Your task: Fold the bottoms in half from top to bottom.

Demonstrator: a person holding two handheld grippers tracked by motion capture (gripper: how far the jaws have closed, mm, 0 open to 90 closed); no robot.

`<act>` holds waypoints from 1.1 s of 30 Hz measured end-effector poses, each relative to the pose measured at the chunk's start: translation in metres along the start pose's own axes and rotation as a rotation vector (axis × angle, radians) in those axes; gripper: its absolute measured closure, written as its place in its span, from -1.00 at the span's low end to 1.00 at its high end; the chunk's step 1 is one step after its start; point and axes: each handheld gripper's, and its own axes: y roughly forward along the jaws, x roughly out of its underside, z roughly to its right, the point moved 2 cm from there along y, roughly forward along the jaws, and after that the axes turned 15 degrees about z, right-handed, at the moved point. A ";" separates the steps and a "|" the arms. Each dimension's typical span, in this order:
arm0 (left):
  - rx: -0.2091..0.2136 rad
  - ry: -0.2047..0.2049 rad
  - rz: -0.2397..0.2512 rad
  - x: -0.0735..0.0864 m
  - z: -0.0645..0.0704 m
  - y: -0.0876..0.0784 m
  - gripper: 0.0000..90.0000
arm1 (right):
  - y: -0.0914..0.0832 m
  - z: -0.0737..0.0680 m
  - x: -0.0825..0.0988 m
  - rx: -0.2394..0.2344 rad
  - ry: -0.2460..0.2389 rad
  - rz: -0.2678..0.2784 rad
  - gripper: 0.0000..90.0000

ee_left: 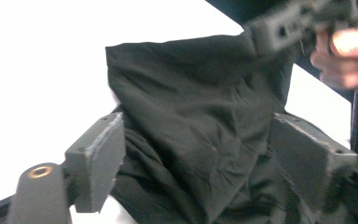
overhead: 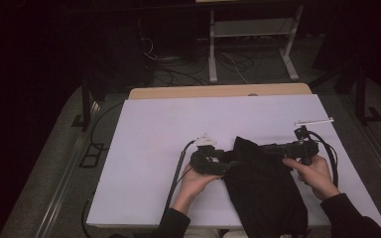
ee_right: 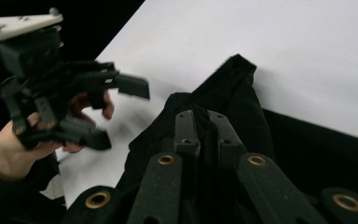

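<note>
High view: I see a black cloth (overhead: 265, 191) lying on the white bench (overhead: 149, 148), toward the near edge and right of centre, its lower end hanging over that edge. My left gripper (overhead: 229, 159) meets the cloth's upper left side; my right gripper (overhead: 265, 148) lies across its top edge, pointing left. A thin white strip (overhead: 313, 120) rests near the bench's right edge, apart from both.

Left gripper view: the jaws of my left gripper (ee_left: 198, 149) stand spread, with the bunched cloth (ee_left: 200, 121) between them; the pads do not press on it. The right gripper (ee_left: 279, 28) shows at upper right, on the cloth's top corner.

Right gripper view: the jaws of my right gripper (ee_right: 203, 133) are pressed together, pinching a raised fold of the cloth (ee_right: 233, 84). The left gripper (ee_right: 121, 112) is at left, jaws apart.
</note>
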 end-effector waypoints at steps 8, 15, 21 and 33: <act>-0.064 0.011 0.042 -0.006 -0.009 -0.007 -0.77 | -0.015 -0.006 0.007 -0.046 0.019 0.009 0.82; -0.090 -0.007 0.059 -0.006 -0.015 -0.007 -0.77 | -0.023 -0.011 0.017 -0.064 0.009 -0.007 0.82; -0.105 -0.022 0.063 -0.007 -0.019 -0.007 -0.77 | -0.027 -0.018 0.023 -0.092 0.008 -0.017 0.82; -0.107 -0.022 0.057 -0.006 -0.019 -0.007 -0.77 | -0.032 -0.026 0.037 -0.115 0.001 -0.050 0.82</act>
